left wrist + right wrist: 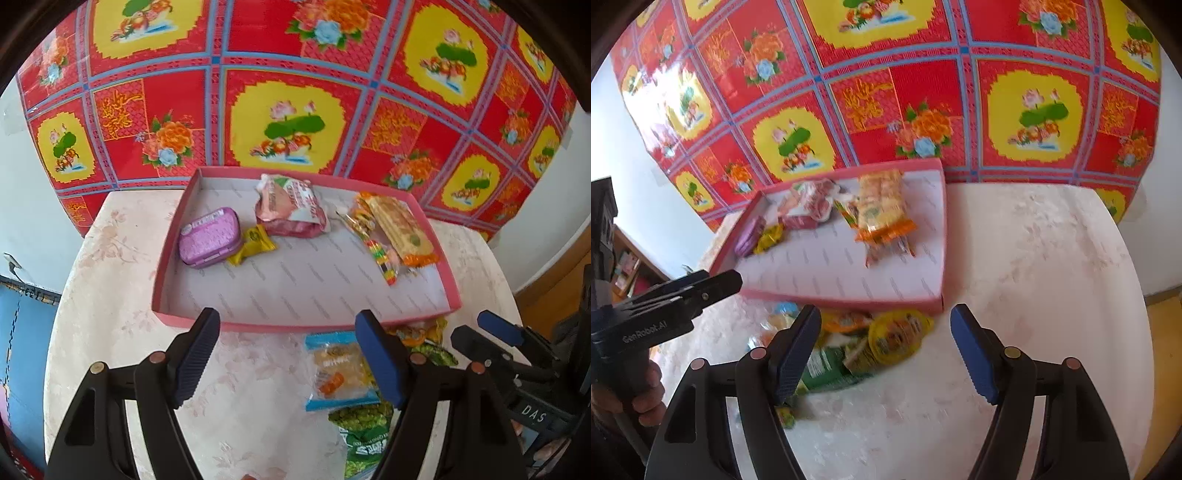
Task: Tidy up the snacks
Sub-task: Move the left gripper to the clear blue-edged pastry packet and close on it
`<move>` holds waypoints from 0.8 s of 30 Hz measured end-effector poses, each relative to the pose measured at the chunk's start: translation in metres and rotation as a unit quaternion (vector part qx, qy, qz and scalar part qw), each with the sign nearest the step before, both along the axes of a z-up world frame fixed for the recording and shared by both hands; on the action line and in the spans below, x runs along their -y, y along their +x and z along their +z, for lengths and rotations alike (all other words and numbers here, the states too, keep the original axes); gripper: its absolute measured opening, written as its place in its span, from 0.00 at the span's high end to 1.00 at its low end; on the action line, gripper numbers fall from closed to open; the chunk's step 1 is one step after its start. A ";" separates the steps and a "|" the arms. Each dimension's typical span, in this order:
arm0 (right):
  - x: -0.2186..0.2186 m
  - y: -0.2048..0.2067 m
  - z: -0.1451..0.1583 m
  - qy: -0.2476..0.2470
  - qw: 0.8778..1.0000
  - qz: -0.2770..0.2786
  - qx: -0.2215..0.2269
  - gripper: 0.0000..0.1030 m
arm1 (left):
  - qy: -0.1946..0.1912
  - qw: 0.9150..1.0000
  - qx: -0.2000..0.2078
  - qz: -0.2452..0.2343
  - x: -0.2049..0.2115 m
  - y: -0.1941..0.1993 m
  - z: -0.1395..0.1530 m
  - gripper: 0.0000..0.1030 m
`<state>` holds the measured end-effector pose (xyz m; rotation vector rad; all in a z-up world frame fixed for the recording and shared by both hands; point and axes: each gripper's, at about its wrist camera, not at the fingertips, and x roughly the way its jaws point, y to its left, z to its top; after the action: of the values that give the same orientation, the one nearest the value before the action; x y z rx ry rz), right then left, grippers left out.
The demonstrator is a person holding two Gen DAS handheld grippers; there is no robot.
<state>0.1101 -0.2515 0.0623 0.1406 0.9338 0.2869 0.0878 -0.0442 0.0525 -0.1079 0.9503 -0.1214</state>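
Observation:
A shallow pink tray (306,326) holds a purple tin (209,238), a yellow candy (255,245), a pink-and-white packet (291,210), an orange-yellow bar packet (400,230) and a striped candy strip (380,254). Loose snacks lie on the table before it: a blue-edged clear packet (336,369), a green packet (364,432) and a yellow round cup (899,336). My left gripper (288,321) hovers open over the tray's near rim, holding nothing. My right gripper (886,314) is open above the yellow cup and green packet (827,365), apart from them.
The round table (1034,277) wears a pale floral cloth. A red and yellow flowered sheet (295,122) hangs behind the tray. A hand (646,402) holds the left gripper (720,282) at the left. The right gripper (480,334) shows at the right edge.

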 end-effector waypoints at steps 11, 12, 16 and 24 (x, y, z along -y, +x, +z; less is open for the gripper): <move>0.012 -0.017 -0.015 0.017 1.000 -0.003 -0.023 0.28 | 0.014 0.999 -0.027 -0.021 0.019 -0.008 -0.018 0.23; 0.012 -0.018 -0.016 0.016 1.000 -0.001 -0.025 0.28 | 0.015 0.999 -0.029 -0.023 0.021 -0.009 -0.020 0.23; 0.012 -0.020 -0.018 0.017 0.999 0.003 -0.026 0.28 | 0.022 0.999 -0.036 -0.030 0.029 -0.011 -0.027 0.23; 0.016 -0.022 -0.020 0.029 0.999 0.008 -0.031 0.28 | 0.034 0.998 -0.029 -0.036 0.039 -0.014 -0.031 0.31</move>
<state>0.0884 -0.2673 0.0421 0.1957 0.9884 0.3267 0.0740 -0.0833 0.0217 -0.0153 1.0158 -0.1528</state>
